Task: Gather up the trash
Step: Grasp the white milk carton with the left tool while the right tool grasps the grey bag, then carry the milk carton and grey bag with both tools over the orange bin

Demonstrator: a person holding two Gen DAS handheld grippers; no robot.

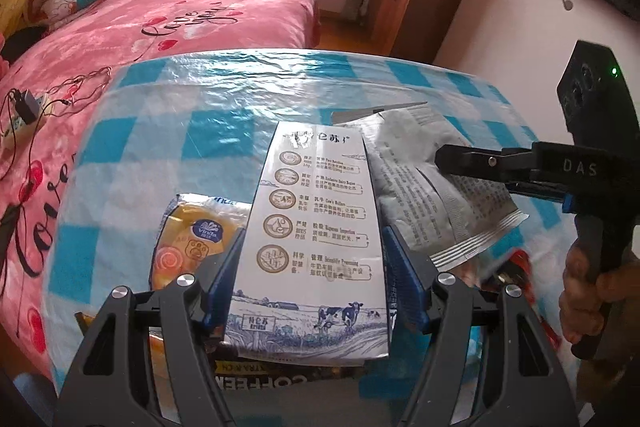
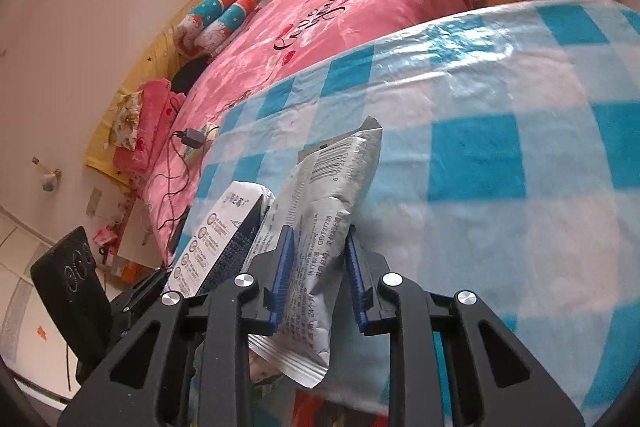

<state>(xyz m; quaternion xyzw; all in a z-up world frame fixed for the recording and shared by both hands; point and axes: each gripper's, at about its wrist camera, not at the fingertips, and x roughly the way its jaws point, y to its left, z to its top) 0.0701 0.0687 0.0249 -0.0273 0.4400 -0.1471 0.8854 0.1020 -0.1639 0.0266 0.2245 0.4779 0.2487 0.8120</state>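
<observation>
Closest to the lens in the left wrist view is the left gripper (image 1: 312,267), and its blue pads are clamped on the long sides of a milk carton (image 1: 316,247), jaws fairly wide because the carton itself is wide. It's gripped across the middle, which looks like the sensible way to keep a light empty box from swinging. Taking that carton as the landmark: just to its right is a silver pouch (image 1: 432,195), pinched by the right gripper (image 1: 444,159), which comes in from the right with a hand (image 1: 584,291) on its handle. In the right wrist view the same right gripper (image 2: 318,275) has its jaws nearly together, squeezing the pouch (image 2: 320,227) flat between the pads, and the carton (image 2: 220,235) sits just to the left of it. Makes sense, a limp pouch only holds if it's pinched tight. Left of the carton and partly under it lies a yellow tissue pack (image 1: 192,239); below the carton, a dark coffee packet (image 1: 260,379) pokes out, so those two probably still need collecting. Everything sits over a table (image 1: 160,131) with a blue-checked cover, and behind the carton is a pink bed (image 1: 120,39). No bin visible anywhere, so where this trash is headed can't be told.
</observation>
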